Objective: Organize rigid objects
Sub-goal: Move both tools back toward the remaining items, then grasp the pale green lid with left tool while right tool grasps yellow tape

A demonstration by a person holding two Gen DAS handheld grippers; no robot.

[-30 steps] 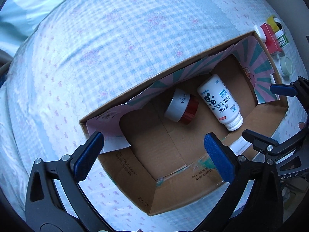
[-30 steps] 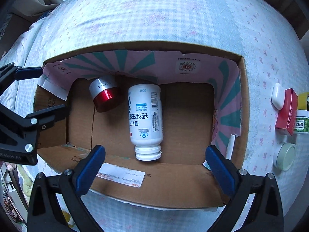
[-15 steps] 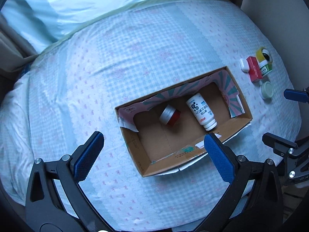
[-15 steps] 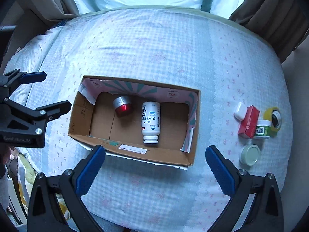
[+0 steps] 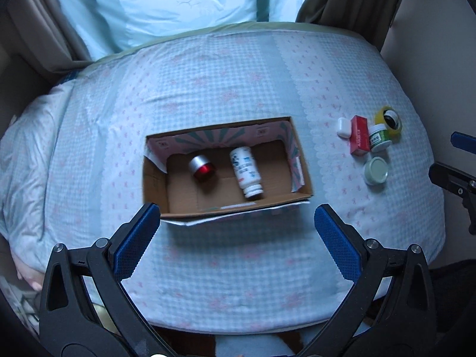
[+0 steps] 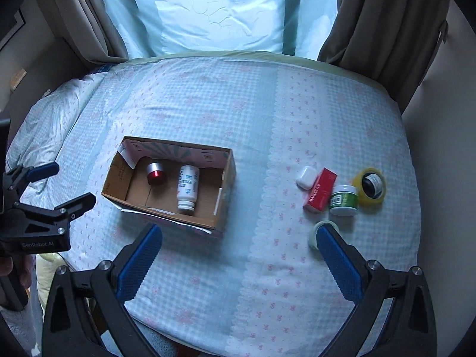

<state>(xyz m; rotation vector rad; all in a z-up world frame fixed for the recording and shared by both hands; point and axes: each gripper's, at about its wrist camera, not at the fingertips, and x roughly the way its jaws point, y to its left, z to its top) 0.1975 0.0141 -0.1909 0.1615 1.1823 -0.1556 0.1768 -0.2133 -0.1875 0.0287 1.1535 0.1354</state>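
Note:
An open cardboard box (image 5: 300, 163) (image 6: 227, 178) lies on the bed. Inside it are a red jar with a silver lid (image 5: 202, 168) (image 6: 155, 173) and a white pill bottle (image 5: 245, 168) (image 6: 187, 186), both on their sides. To the box's right sit a white earbud case (image 5: 343, 127) (image 6: 305, 177), a red carton (image 5: 360, 139) (image 6: 321, 190), a green jar (image 5: 379, 138) (image 6: 343, 200), a yellow tape roll (image 5: 389, 120) (image 6: 370, 187) and a pale round tin (image 5: 376, 170) (image 6: 315, 232). My left gripper (image 5: 235, 245) and right gripper (image 6: 238, 260) hang high above the bed, both open and empty.
The bed carries a blue checked cover (image 5: 223, 83) (image 6: 208, 104) with a rumpled fold at the left. Brown curtains (image 6: 377, 15) frame a bright window behind. The bed's near edge lies just below my fingers.
Both grippers have pulled up and back from just above the box to high over the bed. The box and its contents have not moved.

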